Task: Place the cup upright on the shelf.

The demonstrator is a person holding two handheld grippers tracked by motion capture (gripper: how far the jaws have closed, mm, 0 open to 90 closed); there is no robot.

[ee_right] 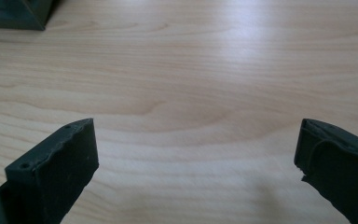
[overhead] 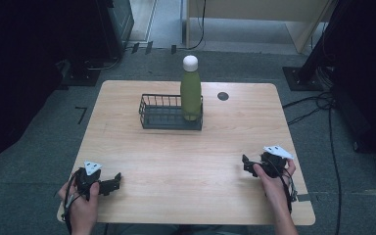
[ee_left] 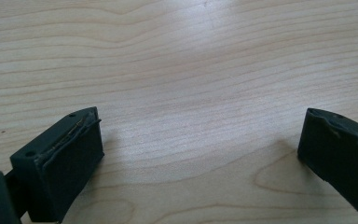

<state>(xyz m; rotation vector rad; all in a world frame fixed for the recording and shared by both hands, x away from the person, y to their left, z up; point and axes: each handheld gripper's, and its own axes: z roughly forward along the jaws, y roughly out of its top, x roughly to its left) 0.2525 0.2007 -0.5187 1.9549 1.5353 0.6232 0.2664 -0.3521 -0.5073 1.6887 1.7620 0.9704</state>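
Observation:
A green bottle (overhead: 191, 93) with a white cap stands upright in the right end of a black wire basket (overhead: 162, 113) at the table's far middle. My left gripper (overhead: 112, 182) rests low on the wooden table (overhead: 186, 161) near the front left corner, held by a hand. Its jaws stand wide apart over bare wood in the left gripper view (ee_left: 200, 140). My right gripper (overhead: 247, 164) sits near the front right edge, also open, with nothing between its jaws (ee_right: 196, 149).
A small dark round hole (overhead: 223, 96) marks the table to the right of the basket. A corner of a dark object (ee_right: 16, 14) shows at the top left of the right gripper view. Cables and stands lie on the grey floor around the table.

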